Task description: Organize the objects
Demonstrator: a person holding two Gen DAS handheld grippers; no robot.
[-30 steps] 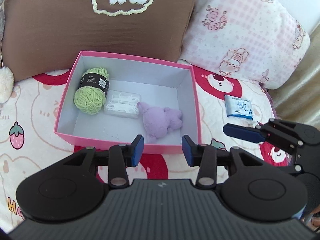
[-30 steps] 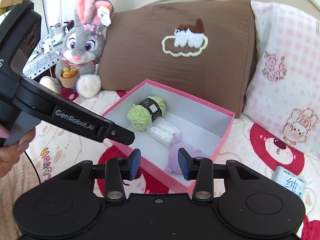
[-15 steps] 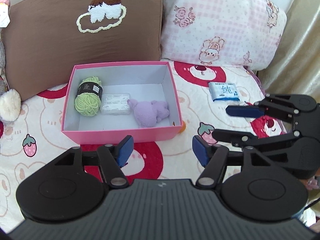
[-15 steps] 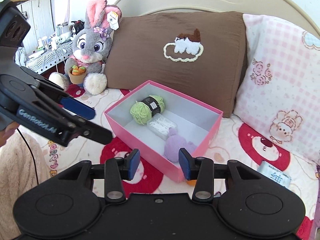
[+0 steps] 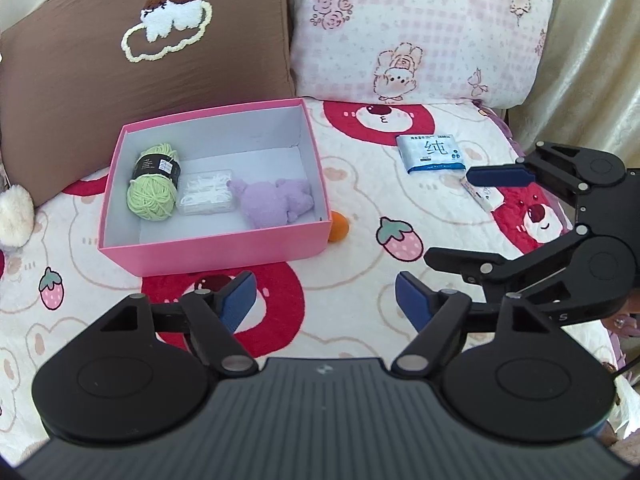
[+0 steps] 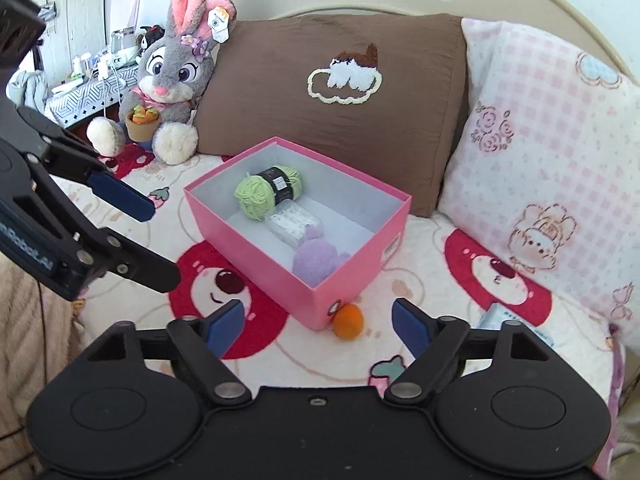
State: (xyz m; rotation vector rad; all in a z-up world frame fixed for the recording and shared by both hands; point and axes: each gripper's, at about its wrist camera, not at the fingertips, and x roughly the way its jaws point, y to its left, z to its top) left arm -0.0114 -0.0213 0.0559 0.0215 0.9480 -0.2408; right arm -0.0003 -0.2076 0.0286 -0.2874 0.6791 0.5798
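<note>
A pink box point(image 5: 224, 246) point(image 6: 340, 284) sits on the bed and holds a green yarn ball point(image 5: 154, 190) point(image 6: 264, 194), a clear packet of white items point(image 5: 206, 192) point(image 6: 294, 222) and a purple plush point(image 5: 274, 204) point(image 6: 316, 260). A small orange ball point(image 5: 339, 227) point(image 6: 349, 320) lies on the blanket against the box's corner. A blue tissue pack point(image 5: 431, 153) point(image 6: 516, 324) lies to the right. My left gripper point(image 5: 320, 300) is open and empty in front of the box. My right gripper point(image 6: 316, 326) is open and empty, just short of the orange ball.
A brown pillow point(image 5: 132, 56) and a pink checked pillow point(image 5: 412, 28) stand behind the box. A grey bunny plush point(image 6: 172, 76) sits at the back left. A small white wrapper point(image 5: 482, 196) lies under the right gripper's fingers. The blanket point(image 5: 360, 280) has red bear prints.
Both grippers have drawn back and away from the box, and both have opened wider. The orange ball has come into view beside the box.
</note>
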